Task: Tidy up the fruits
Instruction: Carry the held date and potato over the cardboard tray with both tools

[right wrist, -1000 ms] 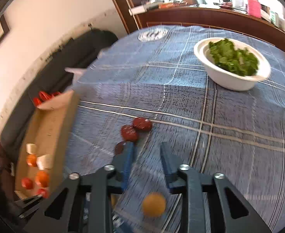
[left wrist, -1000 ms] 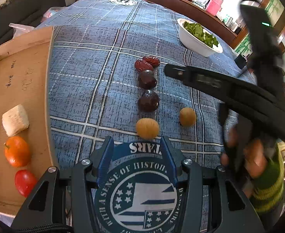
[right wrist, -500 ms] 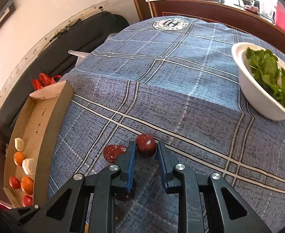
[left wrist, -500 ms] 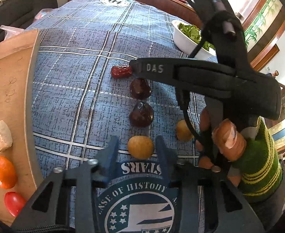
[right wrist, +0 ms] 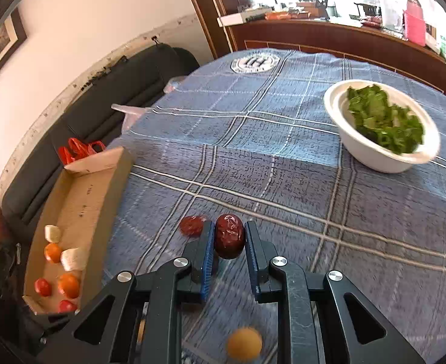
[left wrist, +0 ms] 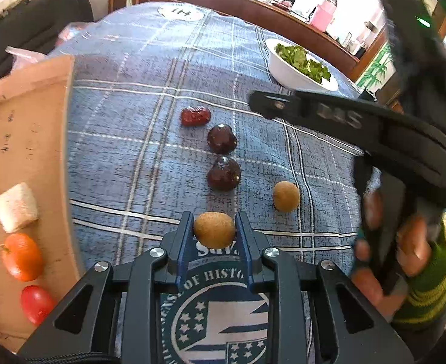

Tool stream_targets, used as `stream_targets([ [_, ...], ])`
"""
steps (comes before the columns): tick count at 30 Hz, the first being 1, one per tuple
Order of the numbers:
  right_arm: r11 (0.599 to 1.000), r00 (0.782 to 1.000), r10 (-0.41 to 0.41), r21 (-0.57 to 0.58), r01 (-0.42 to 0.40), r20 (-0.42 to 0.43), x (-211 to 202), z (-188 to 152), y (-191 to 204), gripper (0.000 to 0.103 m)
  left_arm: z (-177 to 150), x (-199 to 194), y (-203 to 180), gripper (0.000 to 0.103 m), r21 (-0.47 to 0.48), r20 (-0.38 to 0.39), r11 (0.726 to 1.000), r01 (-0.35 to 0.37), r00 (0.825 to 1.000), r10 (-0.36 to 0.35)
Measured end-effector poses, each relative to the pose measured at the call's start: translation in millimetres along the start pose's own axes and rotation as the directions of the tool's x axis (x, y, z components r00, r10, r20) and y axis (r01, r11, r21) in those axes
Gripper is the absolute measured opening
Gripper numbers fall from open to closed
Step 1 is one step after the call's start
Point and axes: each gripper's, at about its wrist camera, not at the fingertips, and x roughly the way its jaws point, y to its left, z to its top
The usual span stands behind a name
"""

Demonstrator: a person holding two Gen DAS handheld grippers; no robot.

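My left gripper (left wrist: pixel 214 232) is shut on a tan round fruit (left wrist: pixel 214 230) low over the blue plaid cloth. Ahead of it lie two dark chestnut-like fruits (left wrist: pixel 224 173) (left wrist: pixel 221 139), a red date (left wrist: pixel 195 116) and a second tan fruit (left wrist: pixel 286 196). My right gripper (right wrist: pixel 229 239) is shut on a dark red date (right wrist: pixel 229 240) and holds it above the cloth. The other red date (right wrist: pixel 191 226) lies just left of it and a tan fruit (right wrist: pixel 243 346) lies below. The right gripper's body shows in the left wrist view (left wrist: pixel 359 130).
A cardboard tray (left wrist: pixel 25 139) at the left holds orange and red fruits and white chunks; it also shows in the right wrist view (right wrist: pixel 83 200). A white bowl of greens (right wrist: pixel 380 135) stands at the back right. A dark sofa runs beyond the table's left edge.
My left gripper closed on the near tan fruit. My right gripper closed on one red date and lifted it away from the other date.
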Motion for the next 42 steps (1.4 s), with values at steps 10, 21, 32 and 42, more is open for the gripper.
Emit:
stream_targets([
  [10, 0.999, 0.998, 0.045, 0.016, -0.046, 0.054, -43, -21, 19, 0.02, -1, -41, 6, 0.025, 0.006, 0.093, 0.995, -0.102, 0.991, 0.101],
  [21, 0.996, 0.993, 0.086, 0.017, -0.088, 0.081, -65, -39, 45, 0.02, 0, -72, 25, 0.025, -0.025, 0.167, 0.983, -0.184, 0.968, 0.186],
  [32, 0.994, 0.99, 0.11, -0.001, -0.111, 0.086, -71, -43, 67, 0.02, -1, -91, 42, 0.025, -0.042, 0.204, 0.971, -0.235, 0.949, 0.239],
  [42, 0.991, 0.989, 0.13, -0.033, -0.128, 0.075, -66, -43, 90, 0.02, 2, -100, 61, 0.025, -0.069, 0.21, 0.962, -0.264, 0.939, 0.273],
])
